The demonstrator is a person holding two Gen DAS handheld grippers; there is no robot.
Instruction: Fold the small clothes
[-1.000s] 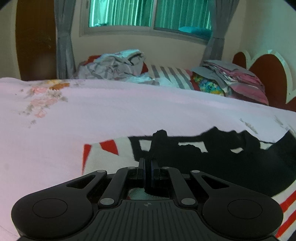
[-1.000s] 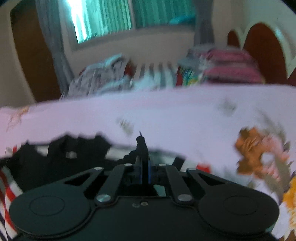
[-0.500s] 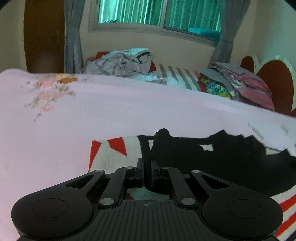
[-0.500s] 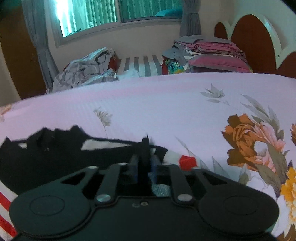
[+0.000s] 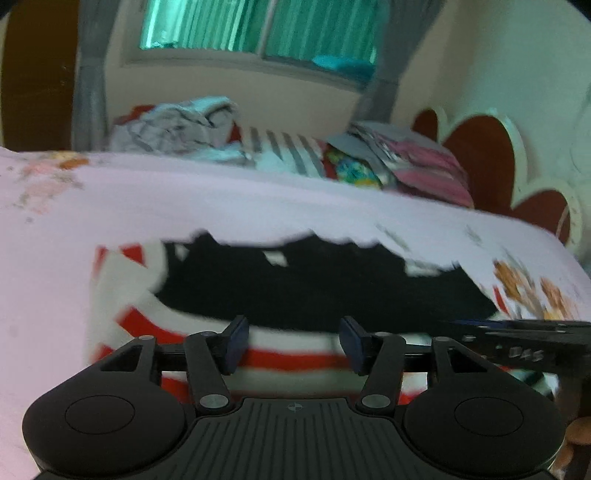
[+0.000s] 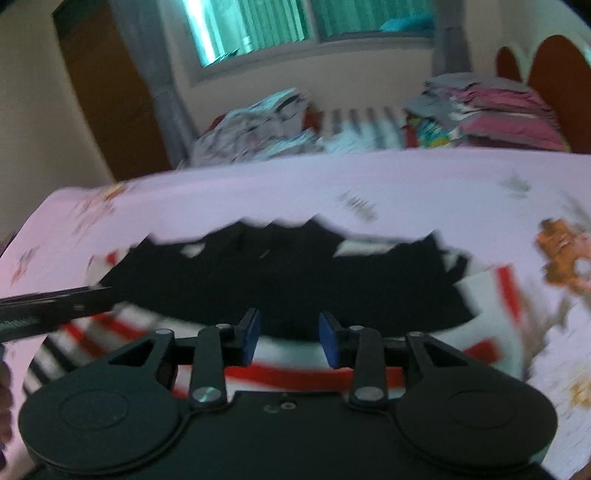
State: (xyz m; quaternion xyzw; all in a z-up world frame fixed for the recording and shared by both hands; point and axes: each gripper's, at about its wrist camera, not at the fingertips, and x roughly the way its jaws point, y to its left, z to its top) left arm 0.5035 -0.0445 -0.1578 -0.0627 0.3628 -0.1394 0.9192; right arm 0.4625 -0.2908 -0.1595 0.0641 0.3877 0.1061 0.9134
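the garment (image 5: 314,288) lies flat on the bed (image 5: 221,199), just in front of both hand-held grippers — the left hand-held gripper (image 5: 293,341) beside the right hand-held gripper (image 6: 290,338). behind the garment, at the far edge of the bed, a loose heap of clothes (image 5: 173,125) lies left of a folded stack (image 5: 417,162).

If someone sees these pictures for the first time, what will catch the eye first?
First, the black garment spread over a red-and-white striped cloth on the pink floral bedsheet, just beyond the open left gripper and right gripper. Next, the bright green window above the heaped clothes at the far edge.
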